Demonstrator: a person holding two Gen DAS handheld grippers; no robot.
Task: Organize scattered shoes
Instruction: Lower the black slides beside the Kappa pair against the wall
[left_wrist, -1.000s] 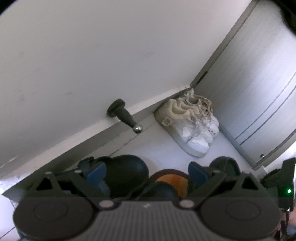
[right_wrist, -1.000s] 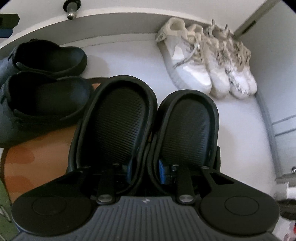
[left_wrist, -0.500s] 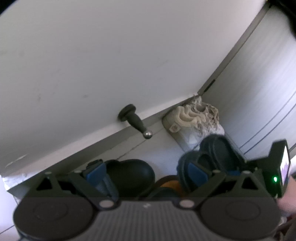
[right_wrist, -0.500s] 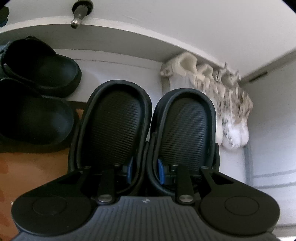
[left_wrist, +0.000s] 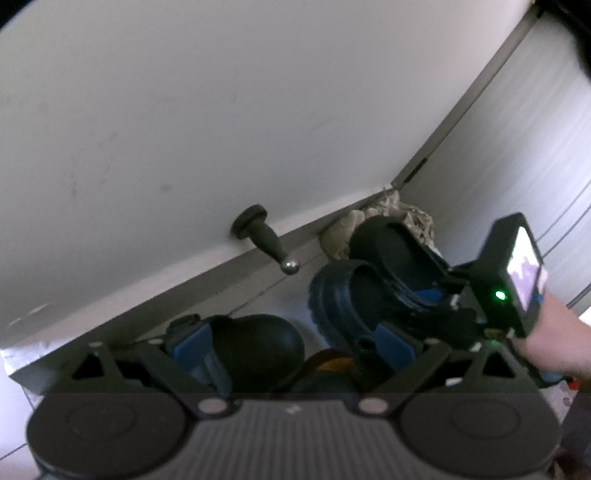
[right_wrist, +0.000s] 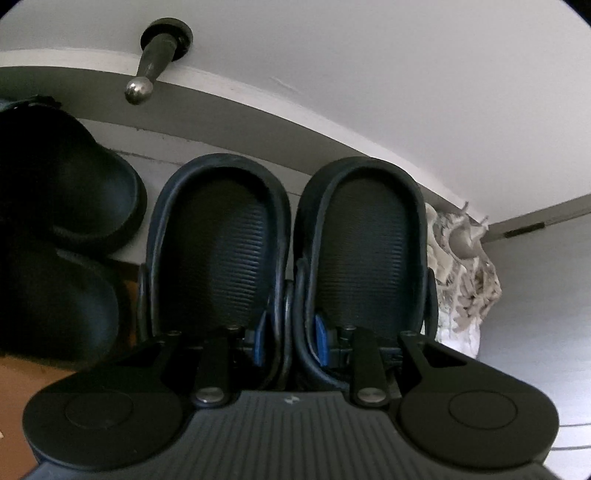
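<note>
My right gripper (right_wrist: 291, 339) is shut on a pair of dark slippers (right_wrist: 221, 251), its blue pads pinching their two inner walls together. The toes point at the baseboard. In the left wrist view the same pair (left_wrist: 369, 266) hangs from the right gripper (left_wrist: 424, 299), held by a hand. Two black clogs (right_wrist: 74, 192) lie to the left of the pair, and white sneakers (right_wrist: 458, 295) stand to its right in the corner, half hidden. My left gripper (left_wrist: 293, 347) stands open, low over the toe of a black clog (left_wrist: 255, 350), with nothing pressed between its pads.
A black doorstop with a metal ball tip (right_wrist: 155, 62) sticks out of the white wall above the grey baseboard (right_wrist: 258, 122). An orange mat (right_wrist: 22, 376) lies under the clogs. A grey cabinet door (left_wrist: 517, 155) closes off the right side.
The right gripper has carried the slipper pair closer to the wall, between the clogs and the sneakers, and now covers most of the sneakers in the left wrist view. The left gripper has stayed put.
</note>
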